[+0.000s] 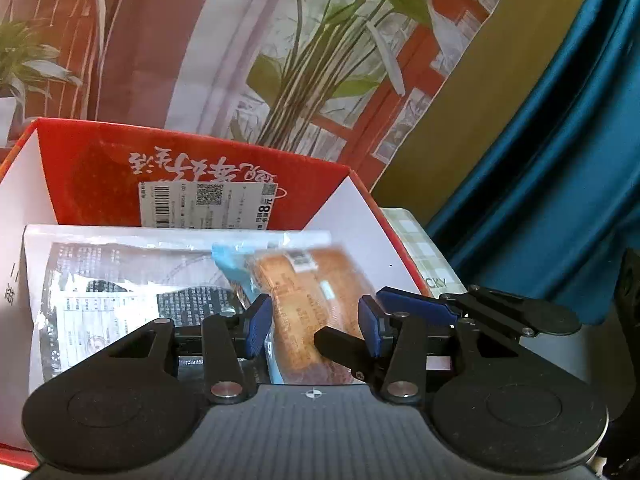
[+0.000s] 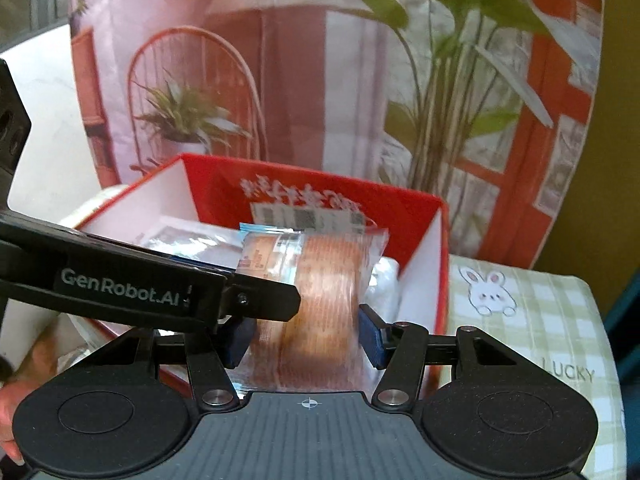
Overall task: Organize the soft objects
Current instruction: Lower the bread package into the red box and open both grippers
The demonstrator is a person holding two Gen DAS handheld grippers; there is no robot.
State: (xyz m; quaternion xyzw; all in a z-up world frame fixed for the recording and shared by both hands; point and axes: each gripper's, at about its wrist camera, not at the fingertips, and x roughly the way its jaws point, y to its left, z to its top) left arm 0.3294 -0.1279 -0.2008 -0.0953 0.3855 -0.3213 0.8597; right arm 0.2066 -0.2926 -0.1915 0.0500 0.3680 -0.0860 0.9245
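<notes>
Jaws of both grippers were clenched on one packaged bread loaf (image 1: 316,312): left gripper (image 1: 316,326) and right gripper (image 2: 306,336) each pinched the wrapper from its own side, pads pressing the plastic. Loaf hung over the open red box (image 1: 200,160), low inside its walls, apparently not yet resting on the bottom; blur made contact hard to judge. One flat white packet (image 1: 120,280) already lay inside. Release remained. The two grippers crowded each other at the loaf. Beside the box sat a checked cushion (image 2: 532,320); a printed backdrop (image 2: 280,80) stood behind.
</notes>
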